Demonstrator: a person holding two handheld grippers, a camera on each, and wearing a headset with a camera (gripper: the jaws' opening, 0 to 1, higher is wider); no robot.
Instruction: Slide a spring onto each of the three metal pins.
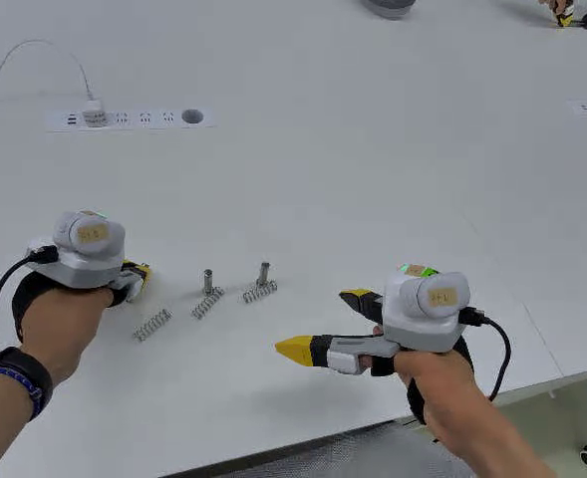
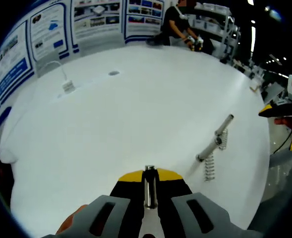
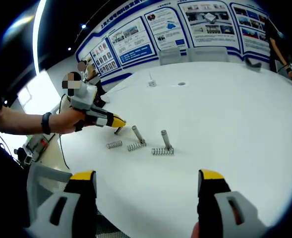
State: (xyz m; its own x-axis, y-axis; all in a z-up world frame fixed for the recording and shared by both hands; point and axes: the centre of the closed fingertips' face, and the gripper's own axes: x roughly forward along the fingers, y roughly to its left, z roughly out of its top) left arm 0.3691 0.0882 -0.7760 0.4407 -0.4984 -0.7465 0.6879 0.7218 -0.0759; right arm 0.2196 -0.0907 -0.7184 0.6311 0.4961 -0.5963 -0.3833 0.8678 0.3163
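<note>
Two metal pins point(image 1: 208, 281) point(image 1: 263, 272) stand upright on the white table point(image 1: 353, 179). Three springs point(image 1: 151, 325) point(image 1: 207, 303) point(image 1: 259, 292) lie flat in front of them. My left gripper point(image 1: 139, 274) hovers left of the springs, shut on a third metal pin point(image 2: 149, 188) that sticks out between its yellow tips. Ahead of it stand the two pins point(image 2: 207, 148) point(image 2: 224, 124) with springs point(image 2: 209, 166) beside them. My right gripper point(image 1: 325, 322) is wide open and holds nothing, to the right of the pins point(image 3: 136, 134) point(image 3: 164, 139) and springs point(image 3: 135, 147). The left gripper point(image 3: 111, 120) appears beyond them.
A power strip point(image 1: 124, 118) with a plugged-in adapter point(image 1: 94, 110) and cable lies at the back left. The table's front edge point(image 1: 273, 453) runs just below my hands. A person point(image 2: 178, 22) works at the table's far end.
</note>
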